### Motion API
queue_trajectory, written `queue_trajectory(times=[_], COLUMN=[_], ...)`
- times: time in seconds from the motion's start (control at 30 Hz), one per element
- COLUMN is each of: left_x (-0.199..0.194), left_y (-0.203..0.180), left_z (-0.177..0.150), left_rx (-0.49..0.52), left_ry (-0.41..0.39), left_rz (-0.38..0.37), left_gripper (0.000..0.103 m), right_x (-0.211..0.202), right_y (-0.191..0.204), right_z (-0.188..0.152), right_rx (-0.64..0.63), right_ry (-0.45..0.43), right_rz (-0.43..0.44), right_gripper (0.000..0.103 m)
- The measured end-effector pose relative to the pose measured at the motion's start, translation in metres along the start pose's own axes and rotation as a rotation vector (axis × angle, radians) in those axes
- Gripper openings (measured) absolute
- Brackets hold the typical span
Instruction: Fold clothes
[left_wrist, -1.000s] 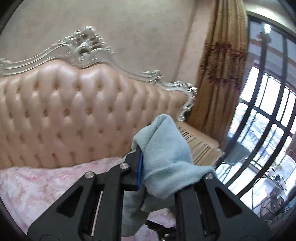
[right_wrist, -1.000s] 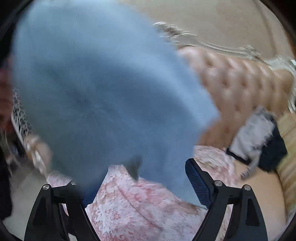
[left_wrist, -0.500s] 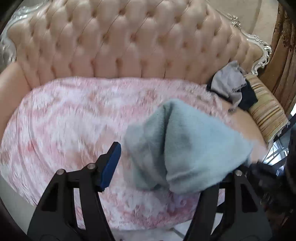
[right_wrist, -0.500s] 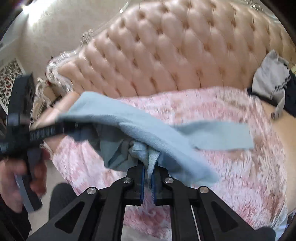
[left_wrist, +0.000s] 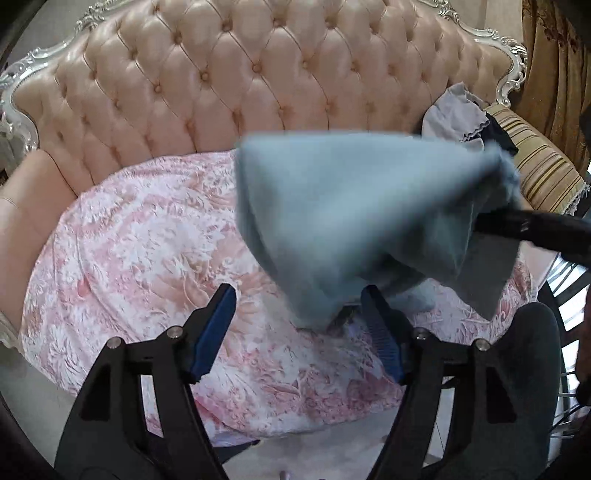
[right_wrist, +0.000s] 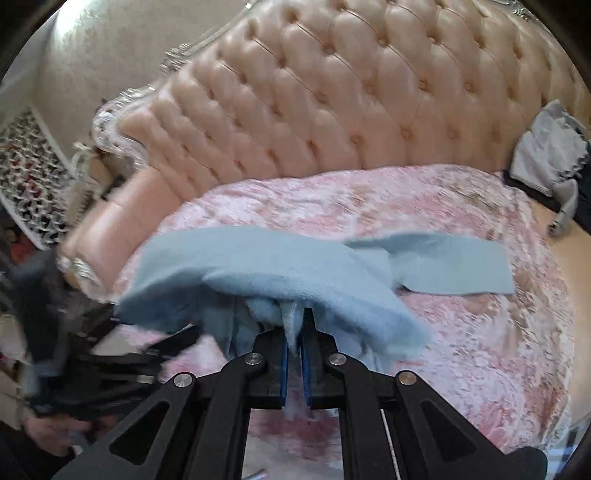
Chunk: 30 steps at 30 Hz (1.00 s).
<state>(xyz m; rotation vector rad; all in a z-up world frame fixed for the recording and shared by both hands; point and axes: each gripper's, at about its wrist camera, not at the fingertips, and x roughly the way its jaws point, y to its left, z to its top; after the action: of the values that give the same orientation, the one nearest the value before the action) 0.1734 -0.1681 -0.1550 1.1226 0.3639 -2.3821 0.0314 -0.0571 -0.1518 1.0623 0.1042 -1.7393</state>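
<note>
Blue garment (right_wrist: 280, 269) hangs bunched over pink blanket (left_wrist: 140, 240), pinched in my right gripper (right_wrist: 294, 354). My left gripper (left_wrist: 299, 317) gapes empty, garment at its 1 o'clock. Mid-spread, I judge. Next: left catches free edge, lays flat.

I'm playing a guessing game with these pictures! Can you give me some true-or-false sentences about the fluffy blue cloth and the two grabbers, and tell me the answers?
1. The right gripper is shut on the fluffy light-blue garment. True.
2. The left gripper is squeezing the garment too. False: its jaws stand wide open, with the cloth hanging in front of them.
3. A pink flowery blanket covers the seat of the tufted peach sofa. True.
4. The blue garment lies flat and neatly folded on the blanket. False: it is held up, bunched and draped.
5. A pile of grey and dark clothes sits at the sofa's far end. True.
</note>
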Motion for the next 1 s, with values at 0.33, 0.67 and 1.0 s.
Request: queue_trajectory(times=[0.33,0.67,1.0], left_x=[0.0,0.003,0.001], left_y=[0.009,0.006,-0.008], left_z=[0.003,0.001,0.003], left_rx=[0.001,0.015,0.055], left_ry=[-0.017,-0.009,-0.025], left_rz=[0.016,0.004,-0.057], left_gripper=[0.078,0.079,0.073], right_x=[-0.03,-0.049,-0.079], right_y=[0.033,0.034,0.046], right_z=[0.02,0.033,0.04], right_rx=[0.011,0.012,-0.04], right_ry=[-0.022,-0.108,-0.197], right_rz=[0.334,0.315,0.312], right_gripper=[0.006,0.006,0.006])
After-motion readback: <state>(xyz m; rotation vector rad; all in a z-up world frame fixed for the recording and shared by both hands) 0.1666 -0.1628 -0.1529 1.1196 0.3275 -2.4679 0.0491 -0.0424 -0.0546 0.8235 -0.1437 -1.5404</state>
